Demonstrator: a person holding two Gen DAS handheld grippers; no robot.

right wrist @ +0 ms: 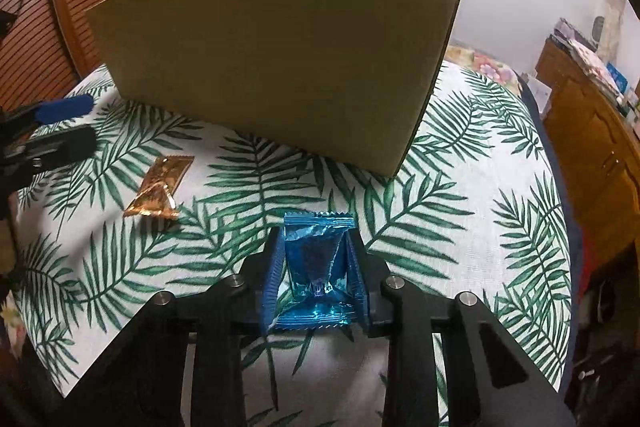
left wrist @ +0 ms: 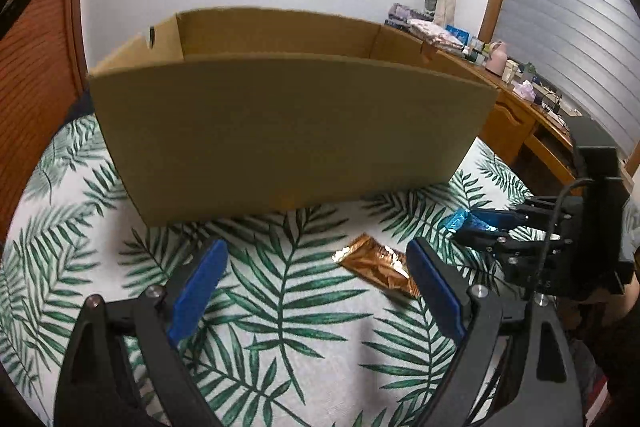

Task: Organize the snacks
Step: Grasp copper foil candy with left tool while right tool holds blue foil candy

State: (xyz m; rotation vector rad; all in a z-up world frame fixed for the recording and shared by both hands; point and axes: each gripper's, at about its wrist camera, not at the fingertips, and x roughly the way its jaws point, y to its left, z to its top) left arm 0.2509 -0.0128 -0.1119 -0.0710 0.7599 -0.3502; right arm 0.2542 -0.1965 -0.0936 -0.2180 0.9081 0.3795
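Right gripper (right wrist: pixel 316 267): my fingers are clamped on the blue foil snack packet (right wrist: pixel 318 263), blue pads (right wrist: pixel 272 279) pressing in from both sides. Packet is crumpled at the waist and its crimped top edge pokes out past the fingertips. It's lifted clear of the leaf-print cloth (right wrist: pixel 460 219), hanging in front of the near wall of the cardboard box (right wrist: pixel 272 59).

From the left wrist view, the same right gripper (left wrist: pixel 476 227) comes in from the right edge with the blue packet (left wrist: pixel 458 221) showing at its tips, low and just short of the box's front-right corner.

Left gripper (left wrist: pixel 316 283): fingers spread wide, nothing between them, blue pads (left wrist: pixel 200 287) well apart. It sits low over the cloth, aimed at the box front.

Orange-gold foil snack packet (left wrist: pixel 378 267) lies flat on the cloth (left wrist: pixel 280 327), just beside my left gripper's right-hand finger, partly hidden behind it. In the right wrist view that packet (right wrist: pixel 160 187) lies left of the held blue one, near the left gripper's tips (right wrist: pixel 64 127).

Cardboard box (left wrist: pixel 280 135) stands upright on the cloth, top open, flaps up. Can't see inside it from either camera.

Wooden desk (left wrist: pixel 516 123) with clutter sits off to the right along the wall.
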